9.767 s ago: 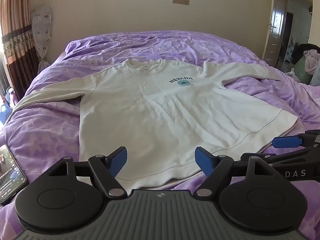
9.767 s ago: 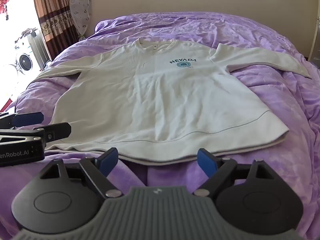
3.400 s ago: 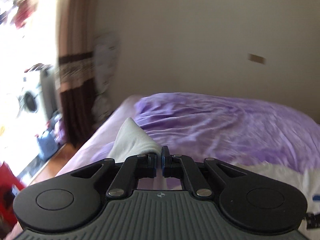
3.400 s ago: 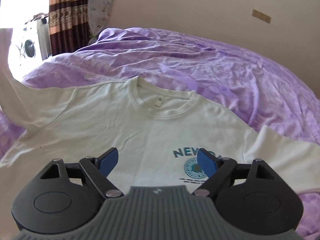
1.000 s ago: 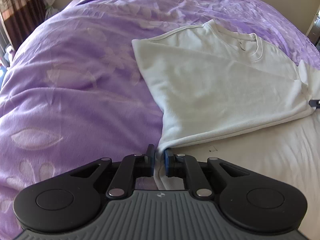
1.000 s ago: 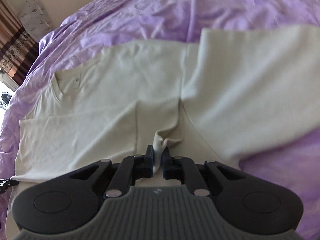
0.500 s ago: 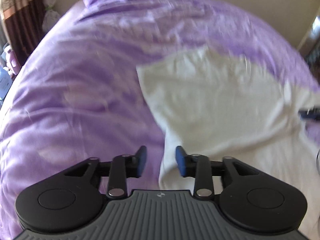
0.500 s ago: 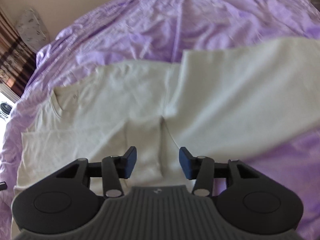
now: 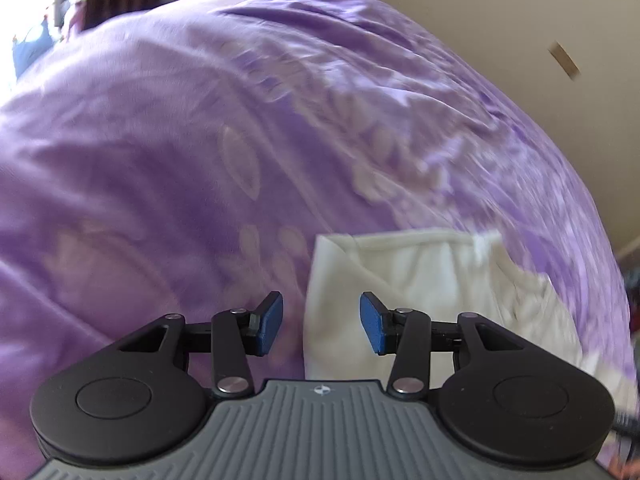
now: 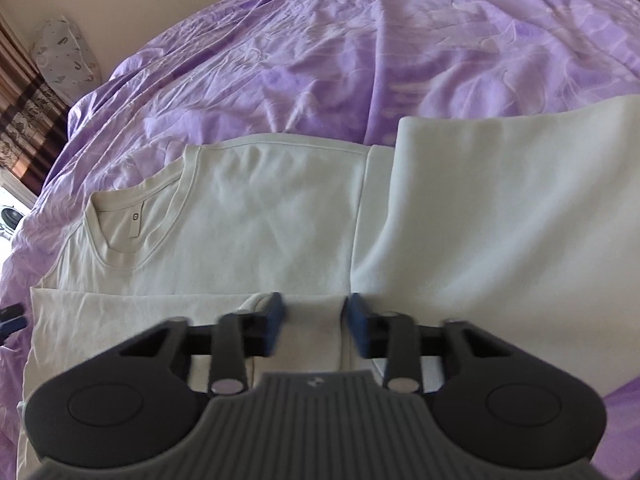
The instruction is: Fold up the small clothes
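On the purple bedspread [image 10: 360, 60], which fills both views up to a beige wall, the white sweatshirt [image 10: 260, 220] lies flat and part-folded, its neckline [image 10: 132, 216] towards the bed's left edge and its long axis running left to right in front of our right gripper [image 10: 314, 326], whose jaws stand parted and empty just above the folded-in panel. Our left gripper [image 9: 320, 326] is likewise released and empty, with only one corner of the cloth ahead and to its right, so we judge the right one nearer the middle for the next fold. The right wrist view shows the whole neckline and fold lines, which the blurred left view does not.
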Motion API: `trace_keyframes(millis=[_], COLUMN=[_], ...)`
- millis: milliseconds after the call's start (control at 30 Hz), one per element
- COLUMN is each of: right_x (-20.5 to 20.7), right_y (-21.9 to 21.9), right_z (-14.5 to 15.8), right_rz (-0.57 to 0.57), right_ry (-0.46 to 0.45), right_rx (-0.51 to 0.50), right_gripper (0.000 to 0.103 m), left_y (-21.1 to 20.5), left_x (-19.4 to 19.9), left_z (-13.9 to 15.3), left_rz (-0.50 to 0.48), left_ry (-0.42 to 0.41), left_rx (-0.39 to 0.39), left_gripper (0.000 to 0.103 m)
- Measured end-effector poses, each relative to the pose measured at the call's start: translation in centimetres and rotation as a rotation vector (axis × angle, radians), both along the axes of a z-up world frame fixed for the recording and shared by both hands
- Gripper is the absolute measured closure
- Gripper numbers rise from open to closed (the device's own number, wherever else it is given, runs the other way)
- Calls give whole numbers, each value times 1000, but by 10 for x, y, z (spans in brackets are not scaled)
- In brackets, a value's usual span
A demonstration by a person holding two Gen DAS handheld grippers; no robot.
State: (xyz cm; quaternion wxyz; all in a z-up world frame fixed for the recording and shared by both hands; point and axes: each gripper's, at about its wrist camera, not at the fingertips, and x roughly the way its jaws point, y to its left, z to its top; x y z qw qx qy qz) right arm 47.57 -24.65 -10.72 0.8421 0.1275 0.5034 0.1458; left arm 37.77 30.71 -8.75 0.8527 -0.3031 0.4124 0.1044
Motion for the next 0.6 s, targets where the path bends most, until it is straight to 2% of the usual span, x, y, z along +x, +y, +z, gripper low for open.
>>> trace_keyframes(millis=[33, 67, 133, 200, 367, 467, 600], right_x=[-1, -2, -4, -7, -18, -11, 11], right_y=[-1, -1, -3, -3, -5, -2, 8], right_z=[0, 0, 3, 10, 38, 43, 17], right_rz=[-2, 1, 3, 11, 34, 18, 11], right_ry=[-4, -9, -25, -46, -145, -203, -135], right_rx=[-3, -1, 12, 21, 24, -17, -41], right_gripper=[90, 94, 100, 102, 103, 103, 101], left_y=[3, 6, 10, 10, 5, 6, 0], left_x=[3, 6, 7, 3, -19, -18, -6], left_z=[-6, -10, -14, -11, 15, 18, 11], left_rz=[21, 37, 61, 74, 69, 64, 79], left_ry=[-7, -17, -43, -81, -182, -172, -102], left_rx=[-19, -38, -71, -70, 9, 54, 109], left_gripper=[52, 59, 98, 100, 101, 101, 100])
